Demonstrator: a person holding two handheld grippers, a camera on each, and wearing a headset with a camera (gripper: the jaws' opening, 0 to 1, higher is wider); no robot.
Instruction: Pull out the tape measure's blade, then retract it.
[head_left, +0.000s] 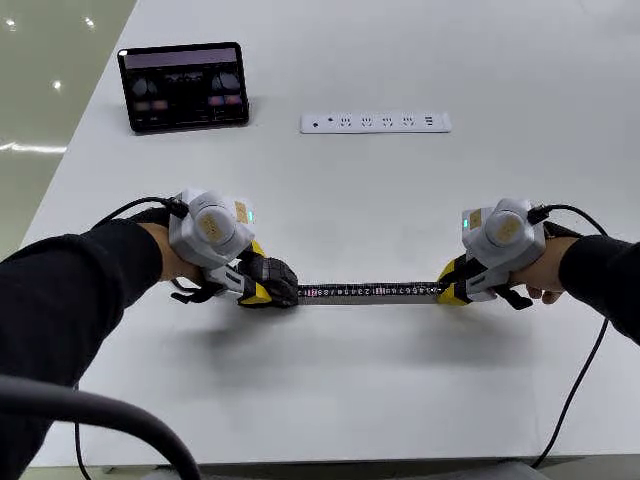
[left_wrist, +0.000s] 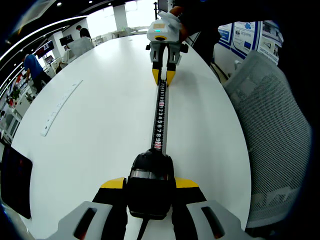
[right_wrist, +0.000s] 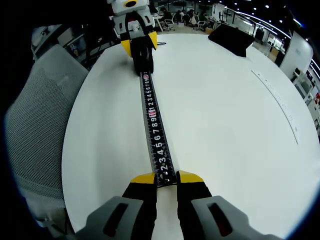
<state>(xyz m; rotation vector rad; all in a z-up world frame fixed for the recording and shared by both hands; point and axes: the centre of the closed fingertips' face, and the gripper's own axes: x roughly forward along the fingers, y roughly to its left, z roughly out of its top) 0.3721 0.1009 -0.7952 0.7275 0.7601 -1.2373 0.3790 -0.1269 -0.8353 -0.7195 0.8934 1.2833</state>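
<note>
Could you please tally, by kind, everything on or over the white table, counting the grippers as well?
Tape measure: 1
Tablet: 1
Power strip: 1
Grippers: 2 (left gripper, right gripper)
Total: 5

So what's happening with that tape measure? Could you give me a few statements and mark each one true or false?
1. The left gripper holds the tape measure's black case. True.
2. The blade is fully wound back inside the case. False: it is stretched out over the table between the two grippers.
3. The right gripper is shut on the blade's tip. True.
4. The tablet lies between the two grippers. False: it stands at the far side of the table, to the left of the power strip in the head view.
</note>
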